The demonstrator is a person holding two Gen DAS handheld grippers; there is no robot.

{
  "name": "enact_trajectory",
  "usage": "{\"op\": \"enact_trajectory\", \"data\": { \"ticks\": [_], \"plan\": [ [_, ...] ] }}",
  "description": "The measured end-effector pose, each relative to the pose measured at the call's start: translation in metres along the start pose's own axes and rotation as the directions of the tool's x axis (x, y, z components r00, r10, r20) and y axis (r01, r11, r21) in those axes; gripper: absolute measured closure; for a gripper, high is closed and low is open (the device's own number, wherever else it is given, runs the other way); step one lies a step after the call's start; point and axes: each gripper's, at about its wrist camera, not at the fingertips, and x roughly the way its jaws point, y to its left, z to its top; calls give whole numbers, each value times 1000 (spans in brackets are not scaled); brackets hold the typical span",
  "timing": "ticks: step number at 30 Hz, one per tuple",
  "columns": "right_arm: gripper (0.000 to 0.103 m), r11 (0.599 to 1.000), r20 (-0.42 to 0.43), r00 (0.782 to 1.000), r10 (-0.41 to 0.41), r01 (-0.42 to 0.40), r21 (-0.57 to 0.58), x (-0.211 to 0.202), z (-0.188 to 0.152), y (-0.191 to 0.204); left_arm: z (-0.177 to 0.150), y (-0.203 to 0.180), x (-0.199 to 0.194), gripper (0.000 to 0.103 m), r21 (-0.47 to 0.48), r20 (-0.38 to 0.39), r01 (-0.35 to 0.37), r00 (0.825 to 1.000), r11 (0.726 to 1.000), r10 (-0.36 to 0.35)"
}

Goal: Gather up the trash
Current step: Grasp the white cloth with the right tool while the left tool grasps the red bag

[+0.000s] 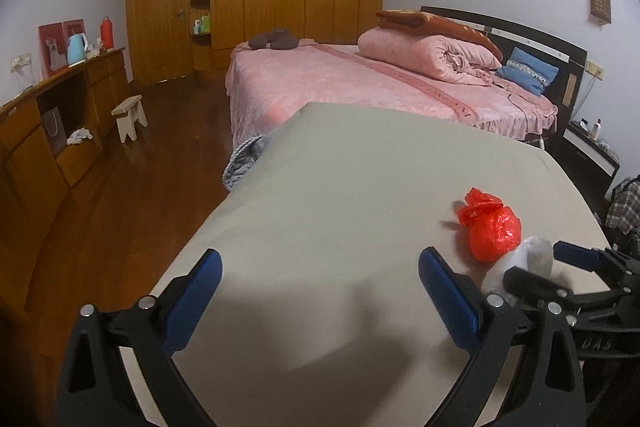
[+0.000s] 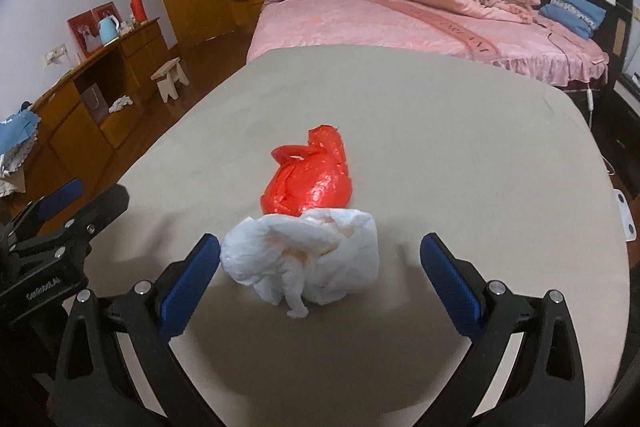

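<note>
A crumpled red plastic bag (image 2: 310,175) lies on the beige table (image 2: 460,155), and a crumpled white bag (image 2: 308,255) touches its near side. My right gripper (image 2: 320,267) stands open with the white bag between its blue fingers (image 2: 192,275), the left finger close to the bag. In the left wrist view the red bag (image 1: 492,225) and the white bag (image 1: 528,259) sit to the right of my left gripper (image 1: 320,287), which is open over bare tabletop. The right gripper (image 1: 552,269) shows there at the white bag, partly hiding it.
A pink bed (image 1: 380,83) with a rolled quilt stands beyond the table. Wooden cabinets (image 1: 60,115) line the left wall, with a small stool (image 1: 130,117) on the wood floor. A blue woven item (image 1: 244,161) sits at the table's far left edge.
</note>
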Motion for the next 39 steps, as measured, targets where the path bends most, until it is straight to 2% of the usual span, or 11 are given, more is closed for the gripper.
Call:
{"op": "enact_trajectory", "data": {
  "ticks": [1, 3, 5, 9, 12, 17, 26, 32, 39],
  "plan": [
    [12, 1000, -6, 1000, 18, -18, -4, 1, 0, 1, 0, 0, 0, 6, -2, -1, 0, 1000, 1000, 0],
    [28, 997, -31, 997, 75, -75, -5, 4, -1, 3, 0, -1, 1, 6, -5, -3, -1, 1000, 1000, 1],
    [38, 994, -47, 993, 111, -111, -10, 6, 0, 3, 0, -1, 0, 6, -4, -2, -3, 1000, 1000, 3],
    [52, 989, -45, 988, 145, -146, -26, -2, 0, 5, 1, -1, 1, 6, -5, -7, -4, 1000, 1000, 4],
    [59, 986, -46, 985, 166, -166, -9, -9, 0, 1, 0, -4, 0, 6, -1, -10, -5, 1000, 1000, 5],
    [59, 988, -5, 988, 151, -151, 9, -33, -1, -17, 1, -15, -4, 6, 8, -6, 11, 1000, 1000, -11],
    [59, 994, 45, 999, 23, -27, 102, -59, -4, -87, 7, -58, 5, 6, 47, -11, 92, 996, 995, -92],
    [58, 990, 47, 998, -38, 31, 139, -58, -4, -123, 12, -91, 28, 6, 70, -39, 140, 990, 988, -138],
    [57, 989, 49, 998, -48, 41, 140, -55, -5, -136, 18, -114, 64, 8, 70, -111, 159, 982, 985, -151]
  ]
}}
